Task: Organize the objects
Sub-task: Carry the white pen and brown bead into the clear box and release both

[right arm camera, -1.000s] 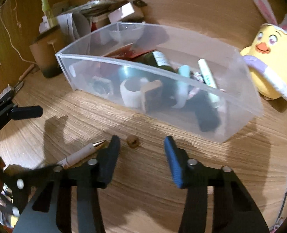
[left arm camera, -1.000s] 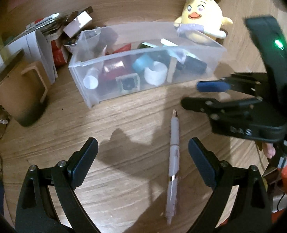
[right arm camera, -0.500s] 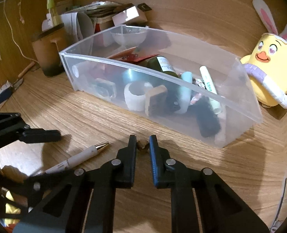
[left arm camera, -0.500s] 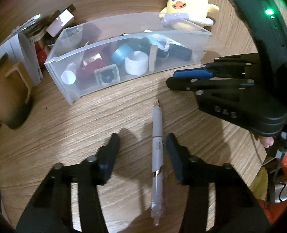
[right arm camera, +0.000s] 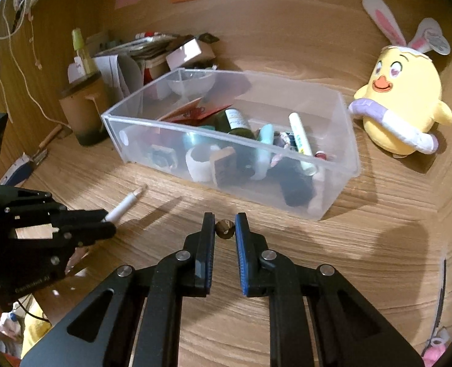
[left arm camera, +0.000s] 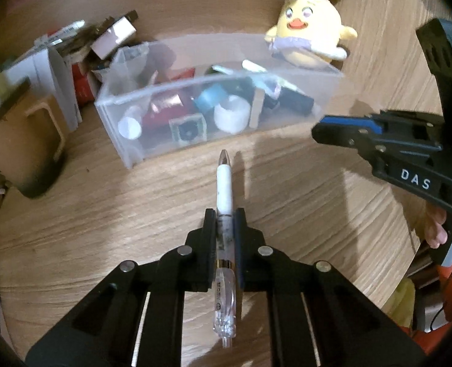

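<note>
My left gripper (left arm camera: 225,214) is shut on a white pen (left arm camera: 224,189), lifted off the wooden table, tip pointing at the clear plastic bin (left arm camera: 323,101). The pen also shows in the right wrist view (right arm camera: 125,205), sticking out of the left gripper (right arm camera: 105,221). My right gripper (right arm camera: 225,218) is shut on a small brown bead (right arm camera: 225,229) and holds it above the table, in front of the bin (right arm camera: 348,140). The right gripper also shows in the left wrist view (left arm camera: 320,133). The bin holds several small items, among them a white tape roll (right arm camera: 199,165).
A yellow chick plush (right arm camera: 400,113) sits right of the bin. A brown mug (right arm camera: 83,110), papers and boxes (right arm camera: 152,55) crowd the back left. Cords (right arm camera: 14,49) hang at the left wall. The table edge curves at the right (left arm camera: 409,238).
My left gripper closed on the pen and lifted it off the table. My right gripper, shut on the bead, rose with it and now looks down into the bin.
</note>
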Demonstrator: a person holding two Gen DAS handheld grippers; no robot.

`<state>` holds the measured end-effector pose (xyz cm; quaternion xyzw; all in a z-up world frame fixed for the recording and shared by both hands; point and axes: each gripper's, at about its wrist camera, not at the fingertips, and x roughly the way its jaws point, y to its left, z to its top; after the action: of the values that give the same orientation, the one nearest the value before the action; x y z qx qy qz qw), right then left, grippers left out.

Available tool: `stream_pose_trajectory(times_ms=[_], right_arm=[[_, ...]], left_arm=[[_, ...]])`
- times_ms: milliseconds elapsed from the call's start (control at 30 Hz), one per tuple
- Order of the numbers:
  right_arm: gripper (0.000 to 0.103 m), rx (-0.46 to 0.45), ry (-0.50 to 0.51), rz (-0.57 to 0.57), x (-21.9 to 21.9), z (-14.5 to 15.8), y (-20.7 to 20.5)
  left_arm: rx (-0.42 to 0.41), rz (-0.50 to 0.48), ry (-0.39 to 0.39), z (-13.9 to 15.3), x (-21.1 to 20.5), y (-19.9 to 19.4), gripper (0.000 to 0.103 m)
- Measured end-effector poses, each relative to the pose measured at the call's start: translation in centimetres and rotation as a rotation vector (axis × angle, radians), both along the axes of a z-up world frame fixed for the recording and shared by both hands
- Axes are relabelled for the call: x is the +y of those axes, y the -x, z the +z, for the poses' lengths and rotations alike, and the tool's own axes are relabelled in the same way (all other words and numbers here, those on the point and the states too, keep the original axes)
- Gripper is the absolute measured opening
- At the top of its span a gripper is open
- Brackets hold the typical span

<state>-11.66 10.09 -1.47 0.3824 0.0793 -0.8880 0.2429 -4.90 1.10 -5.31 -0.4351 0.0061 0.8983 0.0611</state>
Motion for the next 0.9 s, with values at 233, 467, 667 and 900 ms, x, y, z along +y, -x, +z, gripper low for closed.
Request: stream_pose_trajectory(times_ms=[233,467,667,900], right_arm=[[0.012,0.038,0.037,-0.018,0.8,1.8,-0.3],[0.012,0.08,0.065,-0.023,1.3,3.6,-0.3],[0.012,0.118,0.095,-0.037,1.6,5.0,-0.1],[0.012,0.176,0.108,-0.035,1.4,6.9,0.5]], left_arm=[[0.074,0.044,-0.03,2.6,-0.9,0.1,0.01],[0.155,0.065,-0.043,5.2,-1.2,-0.1,0.01],[0.224,0.077,-0.078,7.6,-1.7,0.5,0.01],[0.286,0.089,-0.065,10.0,-1.9,1.4,0.01]])
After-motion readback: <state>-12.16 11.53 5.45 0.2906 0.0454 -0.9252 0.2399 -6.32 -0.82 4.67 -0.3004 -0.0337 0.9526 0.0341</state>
